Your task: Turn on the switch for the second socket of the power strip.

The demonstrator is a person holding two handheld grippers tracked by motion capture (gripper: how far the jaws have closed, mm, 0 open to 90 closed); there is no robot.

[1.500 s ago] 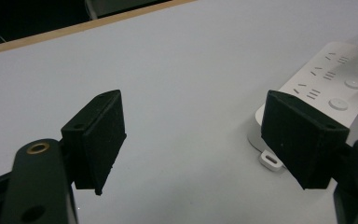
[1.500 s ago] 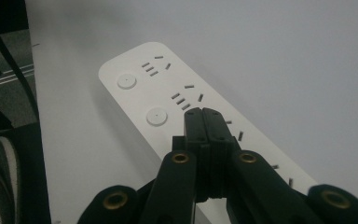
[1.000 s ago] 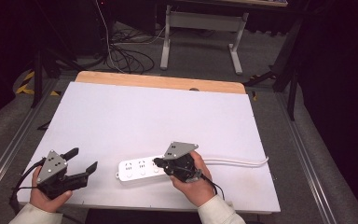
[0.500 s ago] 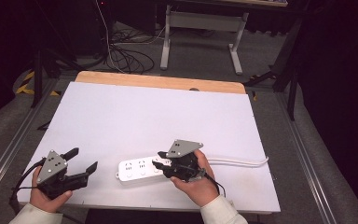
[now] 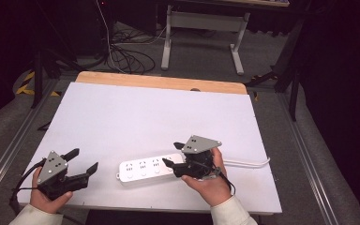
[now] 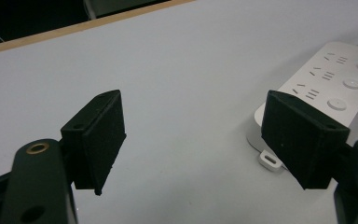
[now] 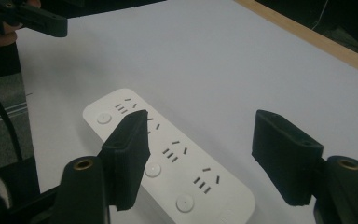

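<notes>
A white power strip (image 5: 145, 171) with three sockets and round buttons lies flat near the table's front edge. Its white cable (image 5: 248, 164) runs off to the right. My right gripper (image 5: 171, 154) hovers open over the strip's right end; in the right gripper view the strip (image 7: 168, 158) sits below the right gripper (image 7: 205, 140), with one finger (image 7: 128, 158) above the sockets. My left gripper (image 5: 83, 160) is open at the front left, a short way left of the strip. In the left gripper view the strip's end (image 6: 326, 79) lies behind the right jaw of the left gripper (image 6: 200, 140), nothing between the jaws.
The white tabletop (image 5: 159, 117) ends in a wooden strip (image 5: 159, 82) at the far side. Beyond it are floor cables (image 5: 122, 51) and a grey desk frame (image 5: 201, 28). Metal rails run along both sides of the table.
My right gripper has drifted a little to the right over the strip's right end, still open. The left gripper and the power strip have stayed put.
</notes>
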